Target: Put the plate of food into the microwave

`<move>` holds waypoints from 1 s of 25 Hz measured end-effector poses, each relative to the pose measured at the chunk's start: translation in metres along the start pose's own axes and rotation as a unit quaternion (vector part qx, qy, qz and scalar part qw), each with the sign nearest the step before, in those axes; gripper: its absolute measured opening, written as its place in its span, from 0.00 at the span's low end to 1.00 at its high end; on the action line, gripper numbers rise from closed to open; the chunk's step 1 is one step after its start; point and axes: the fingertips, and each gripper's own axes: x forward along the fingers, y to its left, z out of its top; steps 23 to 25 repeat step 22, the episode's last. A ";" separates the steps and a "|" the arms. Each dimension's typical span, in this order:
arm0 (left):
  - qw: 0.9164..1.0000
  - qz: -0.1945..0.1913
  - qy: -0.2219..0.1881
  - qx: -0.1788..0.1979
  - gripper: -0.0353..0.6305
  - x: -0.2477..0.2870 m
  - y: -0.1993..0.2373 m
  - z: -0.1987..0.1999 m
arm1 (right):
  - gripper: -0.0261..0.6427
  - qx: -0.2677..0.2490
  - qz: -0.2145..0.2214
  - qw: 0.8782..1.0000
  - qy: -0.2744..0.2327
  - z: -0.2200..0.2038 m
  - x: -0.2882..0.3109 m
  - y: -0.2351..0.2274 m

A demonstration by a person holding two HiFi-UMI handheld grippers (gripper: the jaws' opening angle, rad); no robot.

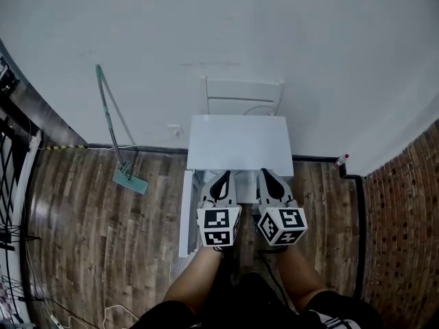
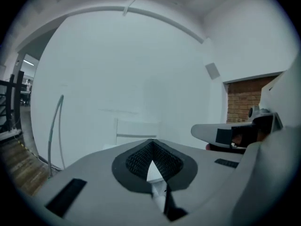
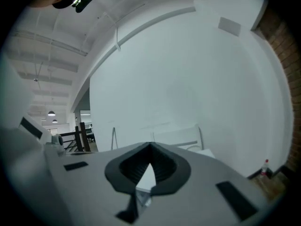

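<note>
L gripper (image 1: 221, 175) & R gripper (image 1: 268, 173): side by side over near edge of white table (image 1: 240, 139), long axes parallel, tips pointing fwd at white wall (image 1: 240, 26), each w/ jaws closed tip to tip, nothing btwn. Plate of food & microwave: location, heading can't be told from any view. Misc: table long axis L–R along wall; mop (image 1: 110, 125) leaning on wall, left; red-capped bottle (image 1: 340, 160) on wood floor (image 1: 103, 232), right.
</note>
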 end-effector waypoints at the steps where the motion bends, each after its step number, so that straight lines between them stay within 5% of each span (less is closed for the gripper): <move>1: 1.000 0.002 -0.001 0.001 0.05 -0.012 -0.006 0.027 | 0.06 -0.003 -0.001 1.000 -0.001 0.026 -0.012 0.006; 7: 1.000 0.000 -0.011 0.017 0.05 -0.060 -0.048 0.125 | 0.06 -0.004 0.013 1.000 -0.009 0.124 -0.061 0.028; 12: 1.000 0.004 -0.012 -0.003 0.05 -0.091 -0.074 0.141 | 0.06 0.001 0.024 0.999 -0.025 0.152 -0.092 0.033; 25: 0.999 0.014 -0.034 0.022 0.05 -0.109 -0.095 0.167 | 0.06 -0.004 0.038 0.998 -0.048 0.182 -0.118 0.029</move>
